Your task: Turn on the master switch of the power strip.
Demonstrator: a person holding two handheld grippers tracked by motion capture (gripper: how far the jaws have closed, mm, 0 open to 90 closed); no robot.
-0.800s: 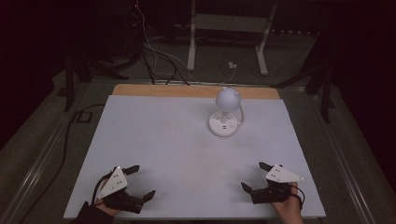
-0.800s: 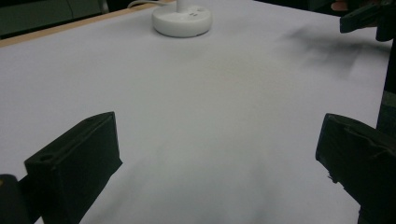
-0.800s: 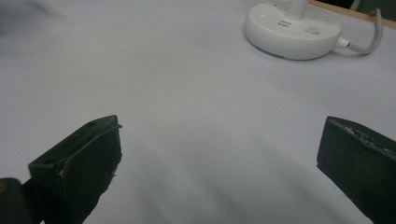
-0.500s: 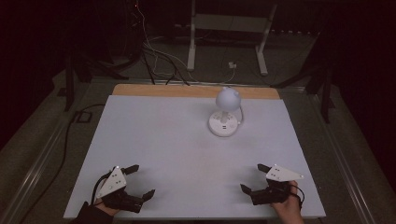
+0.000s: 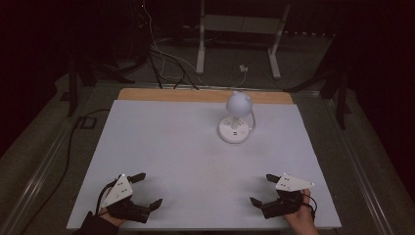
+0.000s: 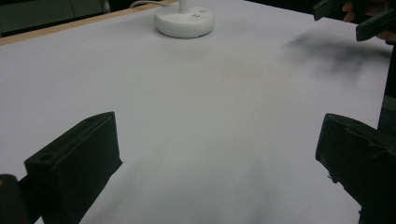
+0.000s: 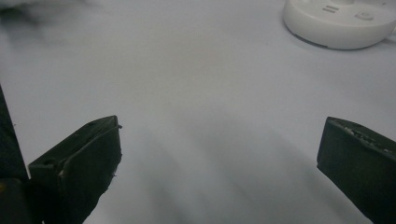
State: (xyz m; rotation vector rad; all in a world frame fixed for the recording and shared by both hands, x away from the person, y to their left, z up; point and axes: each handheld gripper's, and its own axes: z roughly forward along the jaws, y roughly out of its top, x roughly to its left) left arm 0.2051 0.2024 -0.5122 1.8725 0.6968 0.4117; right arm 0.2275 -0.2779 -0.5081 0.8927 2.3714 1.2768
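- Two tongs on a white surface [image 5: 161,147], one small desk lamp on it; nothing held, so work on the lamp reads as not started.
- left tongs [image 5: 146,191]: near-left corner of the surface in the high view, a hand behind them, grey plate on top. Jaws spread wide, nothing between them. The left gripper view agrees: two black jaws far apart, bare white sheet between.
- Middle of the surface: bare, no other objects.
- lamp [image 5: 236,122]: white, round flat base with a globe head on a short neck, cord trailing off behind. Stands upright toward the far edge, right of centre, well apart from both tongs. Its base also shows at the top of the left gripper view [image 6: 184,19] and at the top right of the right gripper view [image 7: 338,21], with buttons on top.
- right tongs [image 5: 263,190]: near-right corner, hand at the edge. Jaws wide apart, empty; the right gripper view shows only white sheet between them.
- Progress, judged: zero. Both tongs sit at the near edge, the lamp untouched.
- Left to do: reach forward to the lamp, then whatever handling follows; likely a press on the base or a grip on neck or head. Cannot tell if the lamp is lit.
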